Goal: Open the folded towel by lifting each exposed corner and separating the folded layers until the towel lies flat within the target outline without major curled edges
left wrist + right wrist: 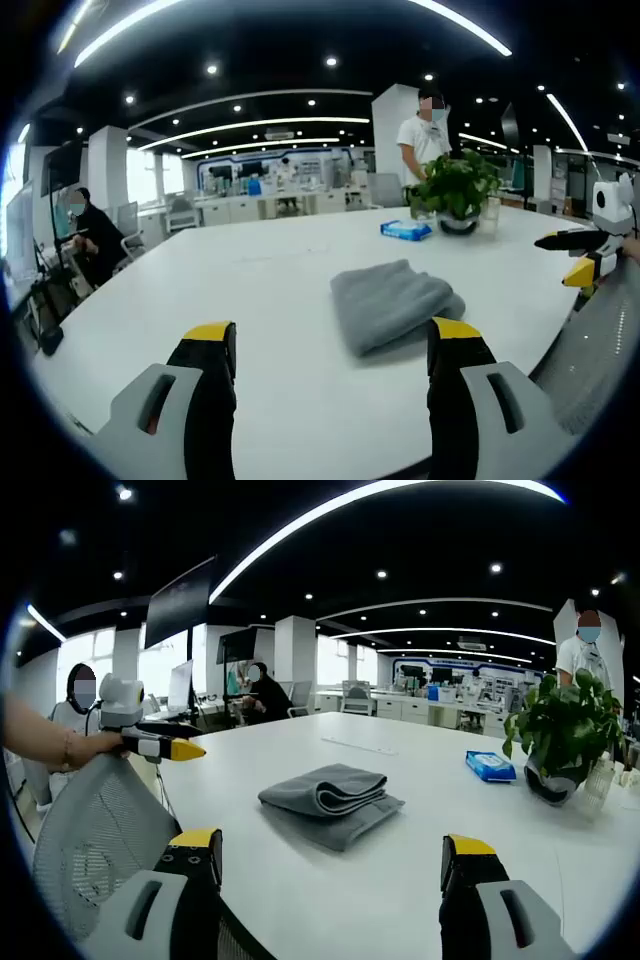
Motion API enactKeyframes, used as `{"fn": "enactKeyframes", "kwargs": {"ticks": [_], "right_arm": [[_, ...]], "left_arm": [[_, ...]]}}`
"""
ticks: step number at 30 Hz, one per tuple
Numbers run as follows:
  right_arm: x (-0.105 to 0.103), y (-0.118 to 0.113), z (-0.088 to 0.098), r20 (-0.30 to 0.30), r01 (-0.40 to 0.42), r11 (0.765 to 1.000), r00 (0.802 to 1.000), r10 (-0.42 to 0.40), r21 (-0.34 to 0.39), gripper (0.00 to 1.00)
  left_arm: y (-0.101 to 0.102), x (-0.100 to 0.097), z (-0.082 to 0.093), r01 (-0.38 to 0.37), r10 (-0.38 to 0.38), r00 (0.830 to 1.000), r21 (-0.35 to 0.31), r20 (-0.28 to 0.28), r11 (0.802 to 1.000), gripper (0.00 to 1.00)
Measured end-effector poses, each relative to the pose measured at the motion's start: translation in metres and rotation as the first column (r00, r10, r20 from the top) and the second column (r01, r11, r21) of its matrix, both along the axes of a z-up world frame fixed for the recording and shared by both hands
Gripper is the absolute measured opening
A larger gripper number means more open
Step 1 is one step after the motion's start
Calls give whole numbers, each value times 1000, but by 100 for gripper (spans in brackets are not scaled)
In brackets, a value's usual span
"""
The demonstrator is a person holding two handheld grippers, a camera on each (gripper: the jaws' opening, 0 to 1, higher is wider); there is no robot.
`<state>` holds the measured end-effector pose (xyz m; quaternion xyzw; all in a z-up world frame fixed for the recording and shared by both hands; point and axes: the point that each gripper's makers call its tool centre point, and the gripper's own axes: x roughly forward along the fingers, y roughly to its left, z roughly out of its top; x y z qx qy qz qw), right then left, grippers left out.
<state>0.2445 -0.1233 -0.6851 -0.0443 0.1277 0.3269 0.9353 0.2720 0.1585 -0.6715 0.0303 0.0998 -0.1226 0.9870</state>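
A grey folded towel (390, 300) lies on the white table (250, 300), its layers stacked and its fold edge facing the right gripper view (330, 795). My left gripper (332, 335) is open and empty, hovering short of the towel's near edge, with the towel just ahead and to the right between the jaws. My right gripper (332, 842) is also open and empty, a little back from the towel at the table's edge. Each gripper shows in the other view: the right one (580, 255) at the far right, the left one (165, 742) at the left, held by a hand.
A potted plant (455, 190) and a blue wipes pack (407, 230) stand beyond the towel. A mesh chair back (100, 830) sits close to the right gripper. One person stands behind the plant (425, 140) and others sit at desks (90, 235).
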Motion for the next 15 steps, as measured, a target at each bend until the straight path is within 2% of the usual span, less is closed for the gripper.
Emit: {"fn": "enactKeyframes", "kwargs": {"ticks": [3,5,15], "right_arm": [[-1,3,-1,-4,-16,1000,1000,16,1,93],[-9,13,-4,-14,-92,996,996,91,-14,98],[-7,10,-6,-16,-72,997,997,72,-28,100]], "left_arm": [[0,0,0,0,0,1000,1,2,1000,79],[1,0,1,-3,3,1000,13,9,1000,81],[2,2,-2,3,-3,1000,21,3,1000,83]]}}
